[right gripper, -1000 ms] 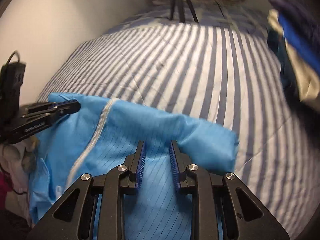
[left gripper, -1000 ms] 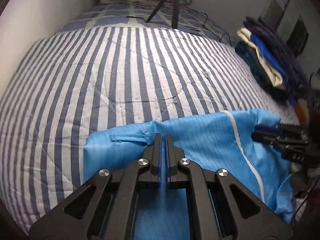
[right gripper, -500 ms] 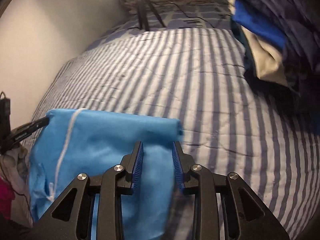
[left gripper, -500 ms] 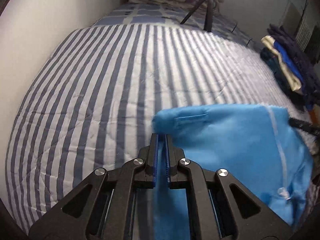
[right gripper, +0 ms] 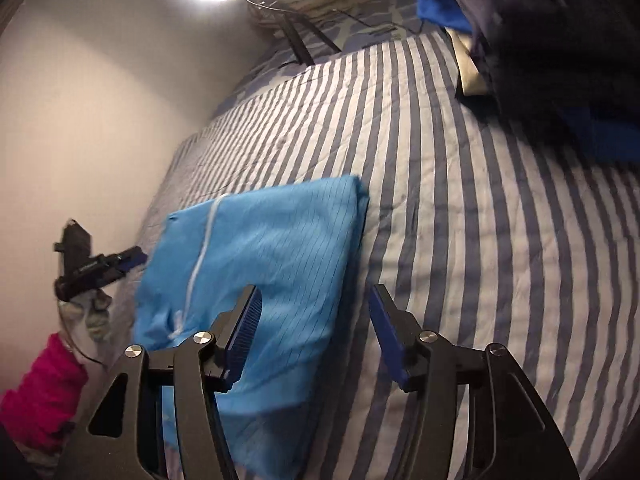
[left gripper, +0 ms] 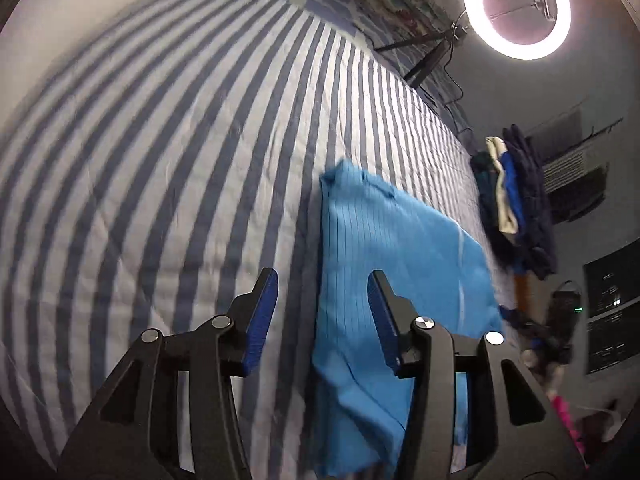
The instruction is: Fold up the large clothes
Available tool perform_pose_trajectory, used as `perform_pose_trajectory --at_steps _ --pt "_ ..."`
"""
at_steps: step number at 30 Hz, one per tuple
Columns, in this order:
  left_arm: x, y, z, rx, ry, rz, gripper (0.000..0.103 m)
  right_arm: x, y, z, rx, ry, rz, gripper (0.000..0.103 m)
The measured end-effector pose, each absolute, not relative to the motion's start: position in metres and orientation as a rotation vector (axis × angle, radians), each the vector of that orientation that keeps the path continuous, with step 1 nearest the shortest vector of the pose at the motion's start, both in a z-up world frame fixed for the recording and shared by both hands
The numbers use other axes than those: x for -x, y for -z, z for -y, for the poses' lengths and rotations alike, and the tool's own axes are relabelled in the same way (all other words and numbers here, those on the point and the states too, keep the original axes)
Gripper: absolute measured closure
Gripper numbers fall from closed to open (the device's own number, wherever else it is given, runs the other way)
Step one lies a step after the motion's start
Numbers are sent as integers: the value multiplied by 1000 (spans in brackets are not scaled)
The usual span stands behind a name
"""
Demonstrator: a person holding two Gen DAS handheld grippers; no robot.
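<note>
Both tools just opened, left tool [left gripper: 322,318] and right tool [right gripper: 314,332] jaws apart with nothing clamped, blue garment [right gripper: 276,240] dropped folded on the striped bed [right gripper: 480,200]; this fold looks done.

A bed [left gripper: 180,160] fills most of both views. It has a quilted cover with blue-grey and white stripes. A plain pale wall [right gripper: 80,120] runs along one side of the bed. At the far end of the bed lies a folded blanket [left gripper: 384,0] with a flower pattern, a little blurred. A ring light [left gripper: 516,8] shines there, bright white, and it stands on a black tripod [left gripper: 424,56] with a thin cable near it. On the other side of the bed is a pile of clothes [left gripper: 516,200], dark blue, bright blue, cream and green. Behind the pile a grey wall [left gripper: 500,96] carries a vent [left gripper: 572,184], and a dark panel [left gripper: 612,312] hangs lower on it.
</note>
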State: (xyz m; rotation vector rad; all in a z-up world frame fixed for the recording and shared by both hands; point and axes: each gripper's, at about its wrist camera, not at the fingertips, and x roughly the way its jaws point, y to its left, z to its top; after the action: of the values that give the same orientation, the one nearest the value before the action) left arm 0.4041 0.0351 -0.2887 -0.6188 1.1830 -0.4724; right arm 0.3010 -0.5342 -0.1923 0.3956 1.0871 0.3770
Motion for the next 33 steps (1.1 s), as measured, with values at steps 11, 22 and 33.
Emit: perform_pose_trajectory --at_steps 11,22,33 --pt "-389 323 -31 830 584 -1277 55 -289 236 554 -648 -456 -1166 48" --pt "-408 314 13 710 581 -1269 66 -311 247 532 -726 -511 -1149 52" --pt "-380 265 56 290 479 -1138 96 -307 214 478 -426 -421 -1171 94"
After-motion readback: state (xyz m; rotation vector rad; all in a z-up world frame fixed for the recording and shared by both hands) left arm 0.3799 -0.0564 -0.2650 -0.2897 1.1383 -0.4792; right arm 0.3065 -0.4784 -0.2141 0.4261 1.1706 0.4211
